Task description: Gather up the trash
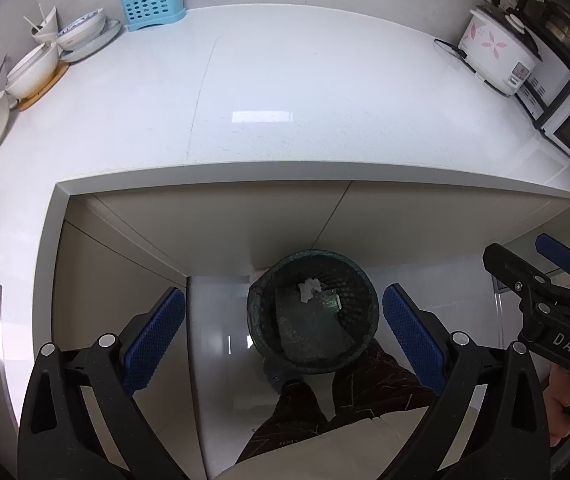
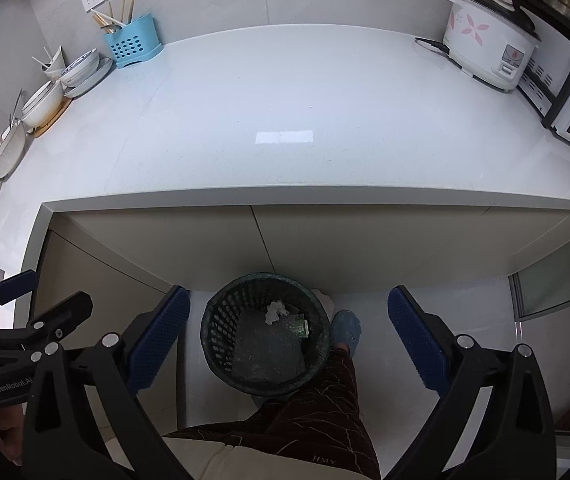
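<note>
Left claw (image 1: 283,334): spread wide, empty, above the bin.
Right claw (image 2: 288,338): spread wide, empty, beside the left one.
Trash bin (image 2: 221,322): on the floor under the surface (image 2: 285,120) edge.
Trash: crumpled tissue (image 2: 275,311) inside the bin.

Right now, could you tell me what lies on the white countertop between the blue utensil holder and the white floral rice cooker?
Nothing: both views show that countertop stretch bare between holder and cooker.

We see a bright countertop (image 1: 285,92) with rectangular overhead glare, deep shade under it, strong fisheye bending, dark vignetted corners.
</note>
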{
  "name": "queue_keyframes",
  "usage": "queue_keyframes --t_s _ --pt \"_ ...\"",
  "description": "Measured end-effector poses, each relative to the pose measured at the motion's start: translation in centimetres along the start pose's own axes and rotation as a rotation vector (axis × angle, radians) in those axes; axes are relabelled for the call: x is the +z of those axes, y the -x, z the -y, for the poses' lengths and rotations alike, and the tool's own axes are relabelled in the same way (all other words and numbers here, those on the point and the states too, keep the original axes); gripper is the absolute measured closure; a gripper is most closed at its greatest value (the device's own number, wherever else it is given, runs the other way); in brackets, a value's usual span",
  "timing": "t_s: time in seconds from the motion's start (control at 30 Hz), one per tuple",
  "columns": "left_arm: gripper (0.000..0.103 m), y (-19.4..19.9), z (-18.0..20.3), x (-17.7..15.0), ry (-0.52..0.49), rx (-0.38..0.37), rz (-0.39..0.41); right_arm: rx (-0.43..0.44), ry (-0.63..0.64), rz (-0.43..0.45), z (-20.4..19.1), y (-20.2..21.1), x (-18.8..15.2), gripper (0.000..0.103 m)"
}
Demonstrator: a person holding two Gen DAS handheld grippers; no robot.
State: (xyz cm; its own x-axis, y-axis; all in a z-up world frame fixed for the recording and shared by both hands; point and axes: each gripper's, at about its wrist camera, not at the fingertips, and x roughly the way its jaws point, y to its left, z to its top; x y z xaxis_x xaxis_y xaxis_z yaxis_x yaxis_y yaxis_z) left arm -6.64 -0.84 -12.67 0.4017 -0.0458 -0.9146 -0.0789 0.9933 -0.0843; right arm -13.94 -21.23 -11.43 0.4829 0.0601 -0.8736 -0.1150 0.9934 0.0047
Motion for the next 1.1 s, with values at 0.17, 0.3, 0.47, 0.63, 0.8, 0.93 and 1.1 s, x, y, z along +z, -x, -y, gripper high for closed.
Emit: queue_keyframes --t_s 0.17,0.3,0.47,0.63,0.8,0.93,1.1 --pt "0.006 -0.13 0.06 -0.11 0.000 -0.003 -0.006 -0.005 0.000 -0.001 0.06 0.02 -0.01 0.008" --pt "0.006 -0.14 0.16 -0.13 -0.004 -0.008 -0.004 -0.005 0.001 -0.003 0.11 -0.01 0.01 0.008" --pt "0.006 0.02 0.31 -0.19 -0.009 -0.012 0.008 -0.007 0.004 -0.003 -0.02 -0.01 -0.09 0.008" --pt "0.006 0.10 0.29 -0.32 -0.005 -0.015 0.011 -0.007 0.001 -0.007 0.01 -0.05 -0.21 0.008" --pt "0.006 0.13 0.20 -0.27 -0.003 -0.018 0.011 -0.005 0.009 -0.012 -0.02 -0.17 -0.21 0.008" --pt "0.006 0.13 0.16 -0.22 0.002 -0.019 0.010 -0.004 0.011 -0.015 -0.16 -0.25 -0.25 0.008" --pt "0.006 0.13 0.08 -0.13 0.001 -0.019 0.011 -0.004 0.011 -0.016 -0.23 -0.26 -0.26 0.008"
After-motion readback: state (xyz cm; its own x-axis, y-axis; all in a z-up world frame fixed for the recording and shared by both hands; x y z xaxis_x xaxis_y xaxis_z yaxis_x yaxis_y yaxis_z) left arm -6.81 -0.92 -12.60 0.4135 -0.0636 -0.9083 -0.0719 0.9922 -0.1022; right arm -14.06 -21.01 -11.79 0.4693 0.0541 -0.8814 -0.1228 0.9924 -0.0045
